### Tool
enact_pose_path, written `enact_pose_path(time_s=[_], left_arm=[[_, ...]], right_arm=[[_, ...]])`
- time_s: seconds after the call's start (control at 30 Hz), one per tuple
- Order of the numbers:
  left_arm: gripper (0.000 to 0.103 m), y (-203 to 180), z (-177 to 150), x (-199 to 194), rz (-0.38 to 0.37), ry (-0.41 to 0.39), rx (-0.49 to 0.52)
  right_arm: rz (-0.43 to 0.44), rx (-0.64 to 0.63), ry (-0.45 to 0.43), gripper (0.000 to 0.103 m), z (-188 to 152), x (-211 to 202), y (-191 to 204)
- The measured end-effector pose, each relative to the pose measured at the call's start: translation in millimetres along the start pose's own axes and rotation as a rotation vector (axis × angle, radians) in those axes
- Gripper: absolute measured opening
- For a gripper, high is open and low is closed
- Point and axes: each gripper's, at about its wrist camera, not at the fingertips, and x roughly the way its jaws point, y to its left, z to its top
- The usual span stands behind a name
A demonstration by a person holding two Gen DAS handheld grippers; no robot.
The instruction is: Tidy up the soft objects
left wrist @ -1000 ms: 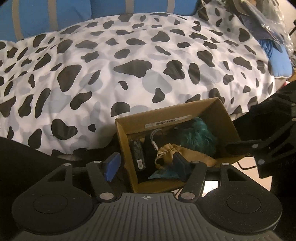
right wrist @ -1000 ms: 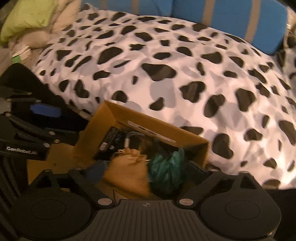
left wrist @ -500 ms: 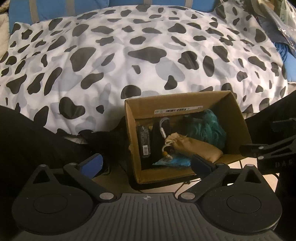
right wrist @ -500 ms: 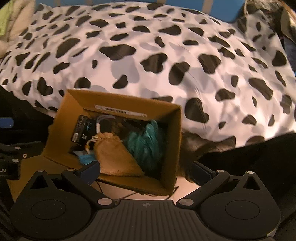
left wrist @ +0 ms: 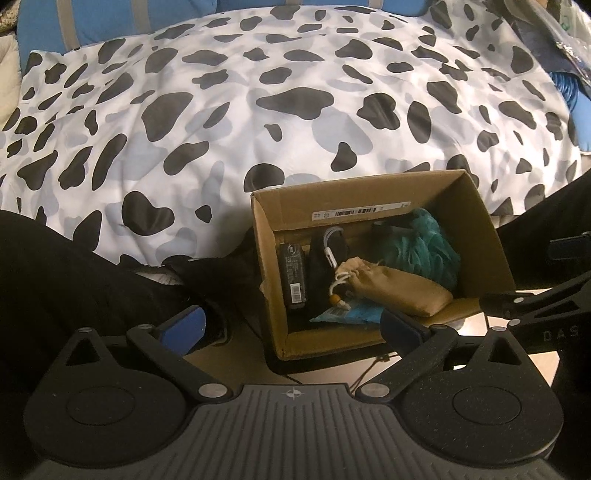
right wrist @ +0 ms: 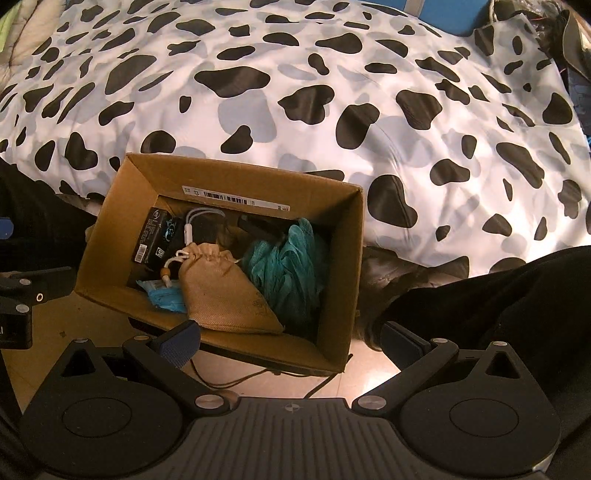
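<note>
An open cardboard box [left wrist: 317,338] [right wrist: 341,280] stands on the floor against the bed. Inside lie a tan drawstring pouch [left wrist: 399,288] [right wrist: 221,288], a teal mesh sponge [left wrist: 417,251] [right wrist: 288,266], a small black carton [left wrist: 293,280] [right wrist: 155,240] and a blue packet [left wrist: 354,314] [right wrist: 162,295]. My left gripper [left wrist: 293,326] hovers over the box's near edge, open wide and holding nothing. My right gripper [right wrist: 291,339] hangs above the box's near right corner, also open and empty. Each gripper shows at the edge of the other's view.
A cow-spotted duvet [left wrist: 258,110] [right wrist: 332,92] fills the bed behind the box, with blue striped pillows [left wrist: 110,22] beyond. A person's black-clad legs [left wrist: 74,266] [right wrist: 498,295] flank the box. A thin cable [right wrist: 258,380] trails on the tan floor.
My left jaws spread from half-open, close to the pouch, to fully wide. The right jaws widened too, and the box slid left in the right wrist view.
</note>
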Motion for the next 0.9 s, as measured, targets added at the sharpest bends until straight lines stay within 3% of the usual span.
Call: enact_pose_path(time_s=[0.9], left_arm=[[0.103,-2.0,0.9,2.0,0.035,0.016,0.013]], right_arm=[[0.003,0.006,0.006,0.103,0.7,1.4,0.8]])
